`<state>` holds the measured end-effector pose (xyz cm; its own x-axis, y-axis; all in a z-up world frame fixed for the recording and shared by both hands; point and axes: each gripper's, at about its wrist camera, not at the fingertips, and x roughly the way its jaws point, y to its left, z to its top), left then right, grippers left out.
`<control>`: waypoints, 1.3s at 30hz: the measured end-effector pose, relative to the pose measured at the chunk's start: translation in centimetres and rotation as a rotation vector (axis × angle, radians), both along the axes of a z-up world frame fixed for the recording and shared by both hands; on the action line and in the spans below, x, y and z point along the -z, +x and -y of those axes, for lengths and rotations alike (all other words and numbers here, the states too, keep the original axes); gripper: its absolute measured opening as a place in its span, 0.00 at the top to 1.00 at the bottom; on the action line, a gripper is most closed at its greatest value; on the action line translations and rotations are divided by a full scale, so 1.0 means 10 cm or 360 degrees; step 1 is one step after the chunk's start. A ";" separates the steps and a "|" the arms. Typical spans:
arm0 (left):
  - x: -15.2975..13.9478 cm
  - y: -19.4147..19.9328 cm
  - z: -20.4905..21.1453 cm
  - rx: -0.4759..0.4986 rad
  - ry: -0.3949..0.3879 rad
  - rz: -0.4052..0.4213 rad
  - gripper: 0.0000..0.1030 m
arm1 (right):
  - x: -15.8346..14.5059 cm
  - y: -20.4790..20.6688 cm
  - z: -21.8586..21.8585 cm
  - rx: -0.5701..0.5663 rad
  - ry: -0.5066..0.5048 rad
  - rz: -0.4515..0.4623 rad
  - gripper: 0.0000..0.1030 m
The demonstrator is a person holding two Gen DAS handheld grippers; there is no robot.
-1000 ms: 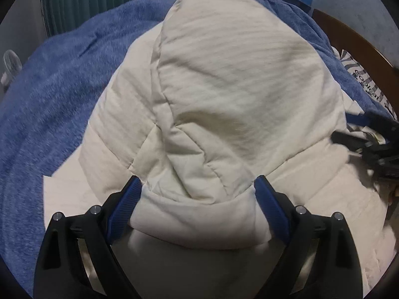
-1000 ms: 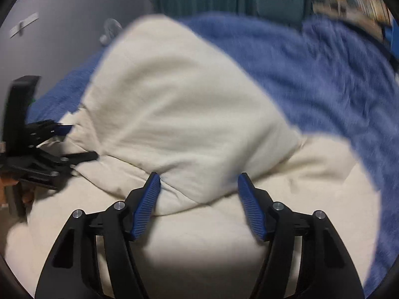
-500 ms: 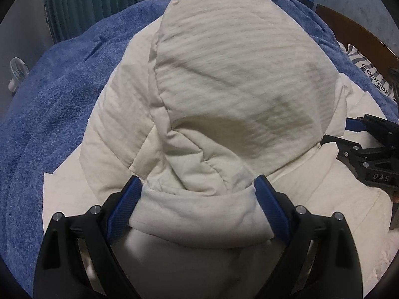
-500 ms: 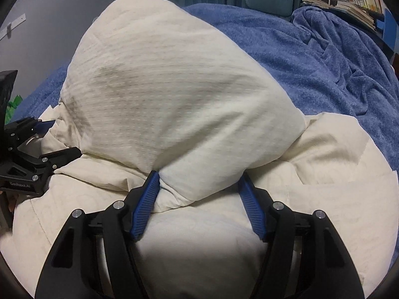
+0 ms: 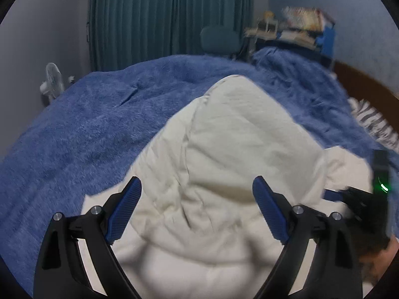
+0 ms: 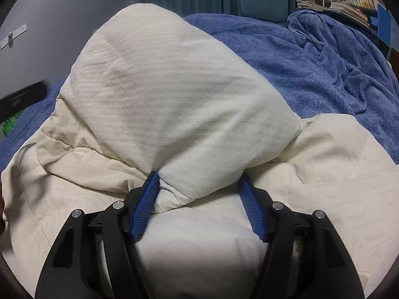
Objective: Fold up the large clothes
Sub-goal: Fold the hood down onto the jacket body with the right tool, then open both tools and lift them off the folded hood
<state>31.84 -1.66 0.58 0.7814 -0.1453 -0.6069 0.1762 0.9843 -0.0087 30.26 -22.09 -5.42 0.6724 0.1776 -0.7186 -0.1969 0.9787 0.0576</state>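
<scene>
A large cream quilted garment lies bunched on a blue fleece blanket. In the left wrist view my left gripper is open, its blue fingers wide apart and clear of the cloth, which lies beneath and ahead of it. In the right wrist view my right gripper is shut on a thick fold of the same garment, which bulges up ahead of its fingers. The right gripper also shows in the left wrist view at the right edge. The left gripper's body shows blurred at the left of the right wrist view.
The blue blanket covers the bed all around. Teal curtains, a chair back and a shelf of books stand behind. A white fan stands at the left. A wooden headboard and a striped pillow are at the right.
My left gripper has let go of the garment fold, opened wide and pulled back and up. The right gripper still holds its fold and has barely moved.
</scene>
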 end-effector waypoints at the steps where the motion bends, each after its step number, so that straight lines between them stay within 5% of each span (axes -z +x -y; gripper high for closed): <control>1: -0.01 0.13 0.05 -0.0051 0.0072 -0.0010 0.25 | 0.00 0.00 0.00 0.0001 0.0000 0.0003 0.40; 3: -0.05 0.27 0.08 -0.0010 -0.0002 -0.0042 0.25 | 0.00 -0.01 -0.01 0.0002 -0.0003 0.0011 0.40; 5: -0.16 0.39 0.16 0.0193 -0.0251 -0.0075 0.25 | 0.01 -0.01 -0.01 0.0002 -0.0005 0.0015 0.40; 6: -0.19 0.44 0.23 0.0242 -0.0282 -0.0096 0.25 | 0.01 -0.01 -0.01 0.0003 -0.0005 0.0018 0.40; 12: 0.14 0.92 0.71 0.0156 0.0066 -0.0298 0.23 | 0.03 -0.02 -0.01 0.0000 0.0006 0.0037 0.39; 18: 0.42 1.20 0.71 0.0050 0.0109 -0.0443 0.17 | 0.04 0.00 0.00 -0.0005 0.0030 0.0032 0.39; 23: 0.53 1.30 0.56 0.0055 -0.0003 -0.0514 0.17 | 0.04 0.01 -0.01 -0.0010 0.0035 0.0028 0.38; 30: 0.27 0.86 0.50 0.0146 0.0051 -0.0296 0.17 | 0.01 -0.02 0.00 0.0001 0.0026 0.0042 0.38; 34: 0.25 0.40 0.42 0.0192 0.0242 -0.0223 0.17 | -0.31 -0.10 0.07 0.0052 0.0081 0.0179 0.33; 39: 0.45 0.23 0.07 0.0180 0.0123 -0.0355 0.17 | -0.52 -0.06 -0.03 0.0145 -0.0088 0.0320 0.33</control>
